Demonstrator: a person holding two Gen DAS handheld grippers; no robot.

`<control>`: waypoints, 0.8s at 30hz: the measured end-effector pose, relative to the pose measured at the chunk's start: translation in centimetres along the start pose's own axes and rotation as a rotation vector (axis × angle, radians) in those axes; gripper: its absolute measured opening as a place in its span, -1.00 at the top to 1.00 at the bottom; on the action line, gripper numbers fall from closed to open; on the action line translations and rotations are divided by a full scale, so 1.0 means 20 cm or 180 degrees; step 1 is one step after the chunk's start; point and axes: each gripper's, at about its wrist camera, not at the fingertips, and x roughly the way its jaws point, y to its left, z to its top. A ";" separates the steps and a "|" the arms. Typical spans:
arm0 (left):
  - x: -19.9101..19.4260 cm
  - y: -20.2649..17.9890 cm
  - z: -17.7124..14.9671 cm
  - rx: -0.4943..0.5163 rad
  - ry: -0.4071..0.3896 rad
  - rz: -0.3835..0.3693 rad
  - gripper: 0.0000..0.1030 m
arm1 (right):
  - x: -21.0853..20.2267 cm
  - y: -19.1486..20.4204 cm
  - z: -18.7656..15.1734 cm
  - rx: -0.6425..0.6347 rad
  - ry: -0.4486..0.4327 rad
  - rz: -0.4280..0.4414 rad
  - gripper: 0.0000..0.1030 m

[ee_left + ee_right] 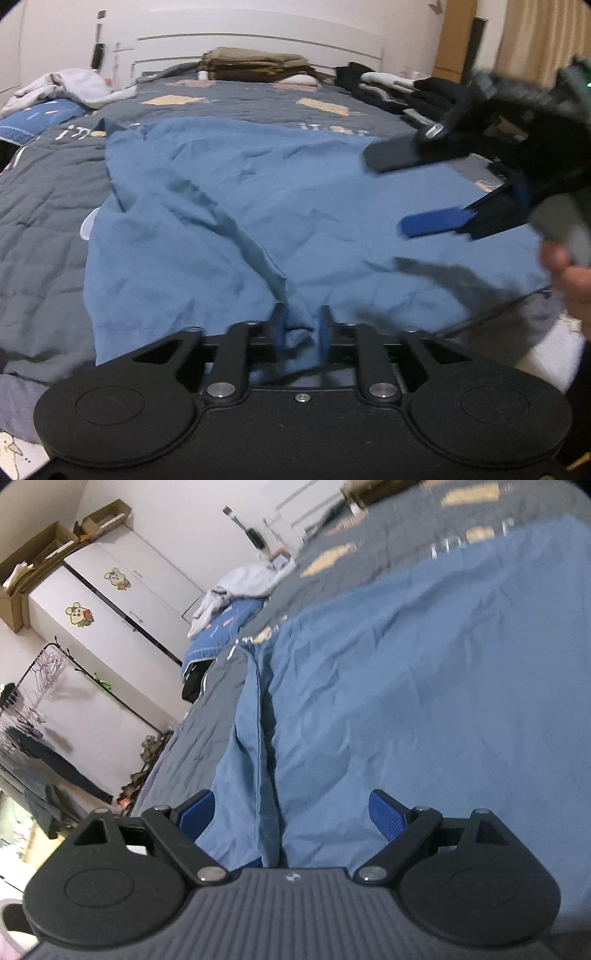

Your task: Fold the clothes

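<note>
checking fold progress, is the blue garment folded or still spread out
Mostly spread: the blue garment lies wide on the bed, one edge bunched in the shut left gripper.

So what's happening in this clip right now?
A person is folding a blue garment spread on a bed with a grey quilt. The left gripper is shut on a bunched bit of the garment's near edge. The right gripper is open, held over the cloth, gripping nothing. Other clothes are piled near the headboard.
</note>
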 end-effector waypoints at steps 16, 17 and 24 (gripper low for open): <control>-0.21 0.24 0.16 -0.0574 -0.0402 0.0218 -0.07 | 0.17 0.07 -0.11 0.0159 0.0314 0.0372 -0.72; -0.21 0.26 0.17 -0.0606 -0.0404 0.0224 -0.07 | 0.19 0.06 -0.11 0.0203 0.0341 0.0353 -0.70; -0.27 0.32 0.18 -0.0777 -0.0488 0.0295 -0.07 | 0.27 0.07 -0.15 0.0234 0.0428 0.0352 0.21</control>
